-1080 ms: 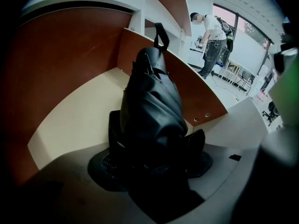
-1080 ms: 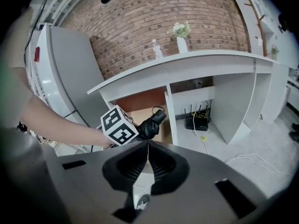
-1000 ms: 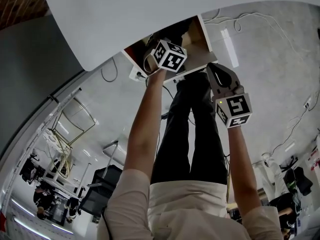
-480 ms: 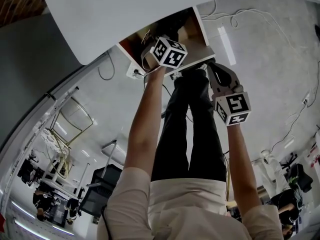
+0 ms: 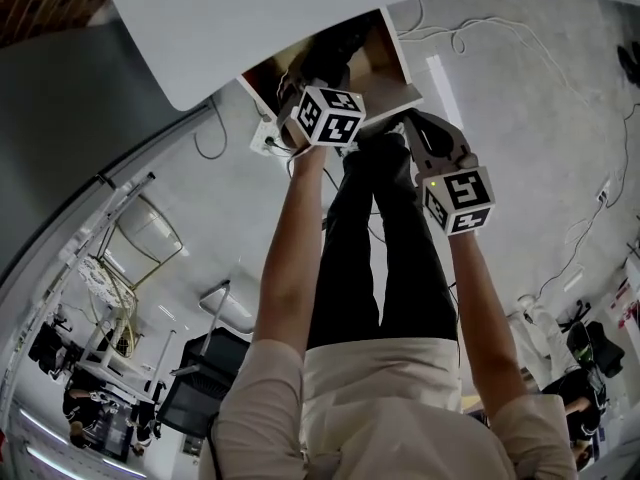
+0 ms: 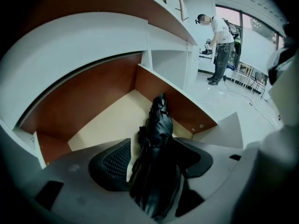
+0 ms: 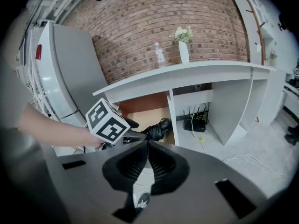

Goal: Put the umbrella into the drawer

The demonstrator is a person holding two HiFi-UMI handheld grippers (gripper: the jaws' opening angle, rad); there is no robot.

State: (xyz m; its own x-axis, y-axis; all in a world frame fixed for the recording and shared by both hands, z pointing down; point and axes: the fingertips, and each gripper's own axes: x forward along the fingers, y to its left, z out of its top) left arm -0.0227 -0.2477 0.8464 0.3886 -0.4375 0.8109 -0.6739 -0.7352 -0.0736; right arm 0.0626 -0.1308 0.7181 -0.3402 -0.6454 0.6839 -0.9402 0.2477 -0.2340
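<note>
A black folded umbrella (image 6: 157, 134) sticks out forward from between the jaws of my left gripper (image 6: 150, 164), which is shut on it. Its tip hangs over the beige floor of the open drawer (image 6: 110, 125), which has red-brown side walls. In the right gripper view the umbrella (image 7: 157, 130) reaches from the left gripper's marker cube (image 7: 107, 122) to the drawer (image 7: 142, 114) under the white counter. My right gripper (image 7: 147, 157) is shut with nothing in it, held back from the drawer. In the head view the left gripper (image 5: 308, 93) is at the drawer (image 5: 385, 63) and the right gripper (image 5: 428, 133) is beside it.
The white counter (image 7: 187, 76) stands against a brick wall and carries a vase of flowers (image 7: 183, 45) and a bottle (image 7: 160, 56). An open bay to the right holds a router and cables (image 7: 197, 122). A grey cabinet (image 7: 70, 73) stands at the left. Another person (image 6: 218, 45) stands far off.
My left gripper has carried the umbrella further over the open drawer. The right gripper has moved forward a little with it and stays shut.
</note>
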